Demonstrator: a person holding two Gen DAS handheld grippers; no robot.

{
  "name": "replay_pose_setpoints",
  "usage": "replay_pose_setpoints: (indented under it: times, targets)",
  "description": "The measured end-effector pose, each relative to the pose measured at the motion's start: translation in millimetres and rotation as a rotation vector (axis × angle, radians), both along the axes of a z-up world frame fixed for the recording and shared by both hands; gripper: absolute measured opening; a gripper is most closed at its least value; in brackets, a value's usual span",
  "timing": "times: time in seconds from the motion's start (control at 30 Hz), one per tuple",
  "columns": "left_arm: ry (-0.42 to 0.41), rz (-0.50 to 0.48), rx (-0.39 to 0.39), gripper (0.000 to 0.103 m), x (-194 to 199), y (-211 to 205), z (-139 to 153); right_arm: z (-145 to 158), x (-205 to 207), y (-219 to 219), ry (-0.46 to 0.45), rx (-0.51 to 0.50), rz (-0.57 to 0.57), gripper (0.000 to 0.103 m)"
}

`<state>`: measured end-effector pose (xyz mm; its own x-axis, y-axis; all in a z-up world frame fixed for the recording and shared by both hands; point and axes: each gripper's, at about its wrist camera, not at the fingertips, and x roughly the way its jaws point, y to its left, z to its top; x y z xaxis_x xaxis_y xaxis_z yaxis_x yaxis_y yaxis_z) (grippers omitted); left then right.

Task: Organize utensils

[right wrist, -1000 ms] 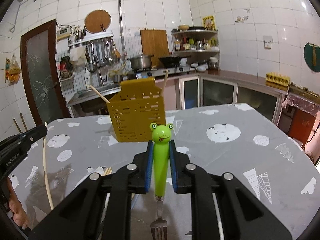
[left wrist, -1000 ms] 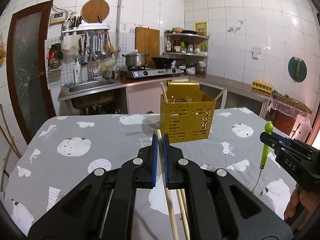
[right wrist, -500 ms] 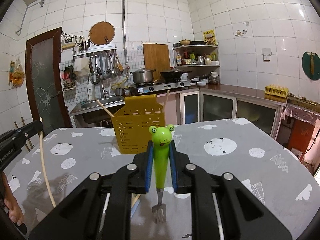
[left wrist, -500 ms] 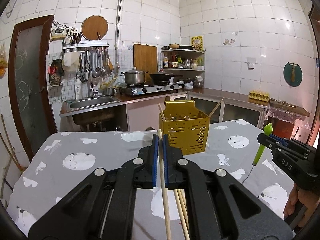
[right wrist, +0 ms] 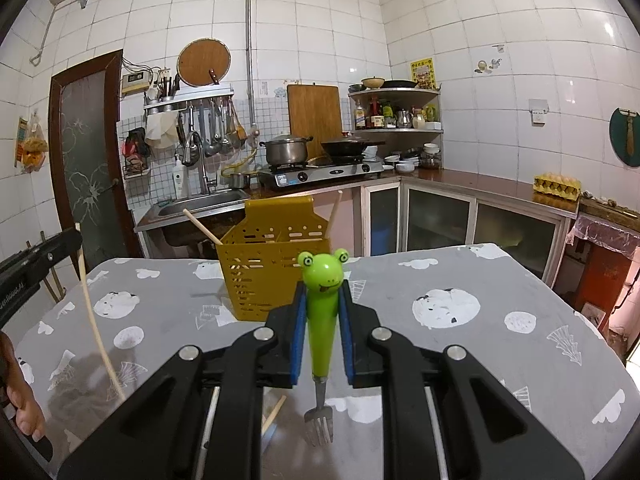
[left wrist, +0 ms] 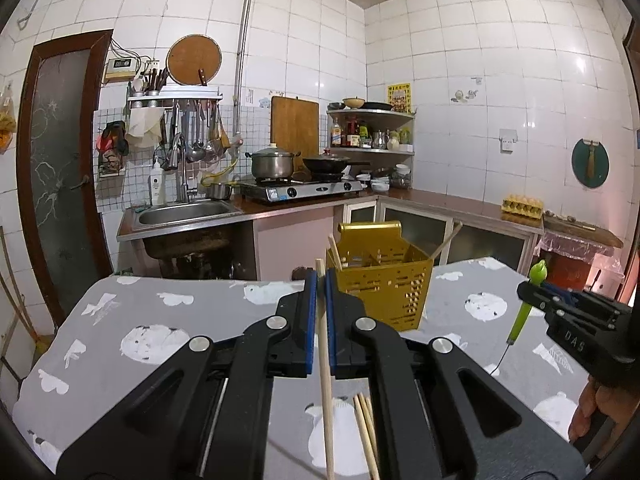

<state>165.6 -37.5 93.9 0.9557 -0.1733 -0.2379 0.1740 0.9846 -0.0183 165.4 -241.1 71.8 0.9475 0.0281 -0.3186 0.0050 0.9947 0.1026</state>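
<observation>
My left gripper (left wrist: 321, 280) is shut on a wooden chopstick (left wrist: 325, 364) held upright above the table. It also shows at the left of the right wrist view (right wrist: 60, 246) with the chopstick (right wrist: 94, 320). My right gripper (right wrist: 322, 292) is shut on a green frog-handled fork (right wrist: 322, 312), tines down. It shows at the right of the left wrist view (left wrist: 532, 292) with the fork (left wrist: 526, 308). A yellow perforated utensil holder (left wrist: 382, 280) (right wrist: 272, 268) stands on the table beyond both, with two chopsticks in it.
Loose chopsticks (left wrist: 366, 428) lie on the grey patterned tablecloth (left wrist: 160, 320) below my left gripper; one shows in the right wrist view (right wrist: 274, 414). Behind the table are a sink (left wrist: 184, 216), a stove with pots (left wrist: 304, 188) and counters.
Both grippers have risen with their utensils, so the table and holder sit lower in view. The grips have not changed.
</observation>
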Motion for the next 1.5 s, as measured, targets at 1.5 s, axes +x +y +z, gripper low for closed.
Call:
replay_pose_setpoints:
  times: [1.5]
  targets:
    - [-0.223,-0.065,-0.072,0.003,145,-73,143,126,153,6,-0.150,0.017,0.022,0.016]
